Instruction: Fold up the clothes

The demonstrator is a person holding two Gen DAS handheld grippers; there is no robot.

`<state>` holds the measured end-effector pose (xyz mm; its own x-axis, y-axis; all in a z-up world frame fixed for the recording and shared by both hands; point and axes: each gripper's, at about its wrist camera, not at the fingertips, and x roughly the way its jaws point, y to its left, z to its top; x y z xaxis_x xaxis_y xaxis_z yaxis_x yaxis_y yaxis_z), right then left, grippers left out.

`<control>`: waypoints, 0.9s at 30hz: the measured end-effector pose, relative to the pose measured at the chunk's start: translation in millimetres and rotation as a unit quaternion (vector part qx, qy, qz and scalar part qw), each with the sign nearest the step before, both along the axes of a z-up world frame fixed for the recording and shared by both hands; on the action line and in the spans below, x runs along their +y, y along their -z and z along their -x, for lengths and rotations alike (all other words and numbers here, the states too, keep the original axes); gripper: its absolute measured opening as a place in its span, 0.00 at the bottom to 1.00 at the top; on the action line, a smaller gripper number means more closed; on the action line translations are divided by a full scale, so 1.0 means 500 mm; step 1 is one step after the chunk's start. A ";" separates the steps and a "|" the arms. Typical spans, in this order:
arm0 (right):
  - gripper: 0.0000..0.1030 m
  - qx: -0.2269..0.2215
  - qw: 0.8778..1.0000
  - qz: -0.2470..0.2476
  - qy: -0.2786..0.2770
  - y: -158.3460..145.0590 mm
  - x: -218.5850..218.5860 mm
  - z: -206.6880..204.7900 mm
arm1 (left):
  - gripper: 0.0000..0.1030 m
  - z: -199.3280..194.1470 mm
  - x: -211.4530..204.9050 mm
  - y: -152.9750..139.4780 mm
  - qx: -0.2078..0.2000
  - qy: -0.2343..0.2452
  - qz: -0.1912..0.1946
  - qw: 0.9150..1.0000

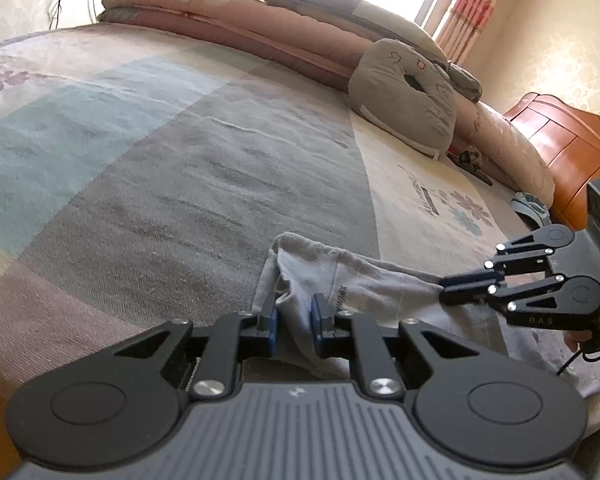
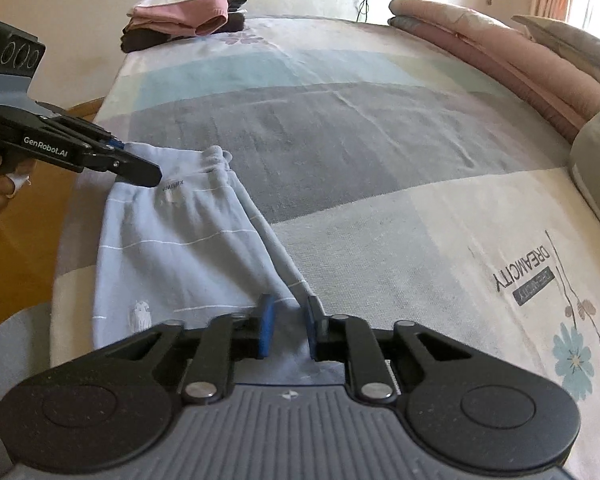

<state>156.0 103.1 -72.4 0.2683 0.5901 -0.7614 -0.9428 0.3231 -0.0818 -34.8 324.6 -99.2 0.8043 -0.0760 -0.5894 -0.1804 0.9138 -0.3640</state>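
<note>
A wide bed (image 2: 380, 128) covered by a patchwork sheet in grey, teal, cream and mauve fills the room. Along its far side lie two long rolled quilts (image 1: 228, 20), with one grey cushion (image 1: 404, 96) beside them. One stack of folded clothes (image 2: 184, 16) sits at a far corner of the bed. One pale blue garment (image 2: 172, 248) with thin white stripes lies flat near the bed's front edge. Two tongs work on it. The left tongs (image 1: 294, 318) are partly spread, blue pads on either side of a raised fold at the garment's waistband end. The right tongs (image 2: 288, 326) are likewise partly spread, straddling the opposite end's edge; whether either pair actually pinches the cloth, I cannot tell.
</note>
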 end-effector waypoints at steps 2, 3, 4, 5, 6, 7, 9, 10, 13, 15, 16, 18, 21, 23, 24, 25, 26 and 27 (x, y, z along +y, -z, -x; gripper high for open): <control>0.03 -0.012 1.000 0.000 -0.002 -0.009 0.003 0.005 | 0.06 0.006 -0.005 -0.011 -0.019 0.003 0.000 1.000; 0.03 -0.018 1.000 -0.002 -0.003 -0.014 0.005 0.006 | 0.06 0.005 -0.005 -0.011 -0.018 0.002 0.001 1.000; 0.03 -0.022 1.000 -0.005 -0.002 -0.020 0.006 0.006 | 0.05 0.004 -0.004 -0.009 -0.015 0.002 0.002 1.000; 0.03 -0.026 1.000 -0.008 0.000 -0.026 0.007 0.004 | 0.05 0.003 -0.004 -0.008 -0.013 0.001 0.003 1.000; 0.03 -0.030 0.999 -0.012 0.001 -0.032 0.008 0.001 | 0.05 0.001 -0.004 -0.007 -0.011 0.001 0.004 1.000; 0.03 -0.036 0.999 -0.013 0.003 -0.035 0.009 -0.001 | 0.06 0.000 -0.003 -0.005 -0.009 0.000 0.005 1.000; 0.03 -0.037 0.999 -0.007 0.007 -0.029 0.013 -0.007 | 0.06 -0.001 -0.001 0.004 -0.004 -0.002 0.010 1.000; 0.03 -0.036 0.999 -0.003 0.010 -0.026 0.015 -0.009 | 0.06 0.001 0.001 0.012 -0.002 -0.003 0.013 1.000; 0.07 -0.036 0.999 0.007 0.023 -0.016 0.014 -0.007 | 0.13 0.009 0.008 0.003 -0.003 -0.012 0.008 1.000; 0.09 -0.038 0.999 0.008 0.030 -0.016 0.011 -0.001 | 0.14 0.017 0.012 -0.014 -0.010 -0.024 -0.022 0.999; 0.12 -0.041 0.999 0.001 0.033 -0.025 0.006 0.008 | 0.14 0.020 0.016 -0.022 -0.013 -0.029 -0.035 0.999; 0.16 -0.044 0.998 -0.012 0.034 -0.044 -0.007 0.027 | 0.15 0.024 0.023 -0.039 -0.021 -0.034 -0.055 0.998; 0.21 -0.020 0.999 -0.025 0.017 -0.056 -0.033 0.065 | 0.18 0.018 0.019 -0.055 -0.035 -0.017 -0.059 0.998; 0.24 -0.002 1.000 -0.019 0.015 -0.045 -0.051 0.090 | 0.18 0.002 -0.002 -0.052 -0.041 0.011 -0.062 0.997; 0.24 0.004 1.000 -0.011 0.019 -0.034 -0.060 0.100 | 0.18 -0.006 -0.011 -0.045 -0.035 0.018 -0.071 0.997; 0.24 0.009 1.000 -0.003 0.023 -0.024 -0.069 0.110 | 0.19 -0.014 -0.020 -0.038 -0.029 0.023 -0.082 0.996; 0.24 0.014 0.999 0.004 0.030 -0.014 -0.080 0.118 | 0.19 -0.022 -0.029 -0.031 -0.022 0.029 -0.092 0.995; 0.24 0.020 0.999 0.008 0.040 -0.007 -0.093 0.123 | 0.19 -0.030 -0.038 -0.024 -0.016 0.034 -0.102 0.994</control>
<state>94.6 56.4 -69.1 0.2839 0.5553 -0.7817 -0.9164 0.3969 -0.0509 -19.9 305.8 -87.4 0.8197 -0.0126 -0.5726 -0.1064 0.9790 -0.1738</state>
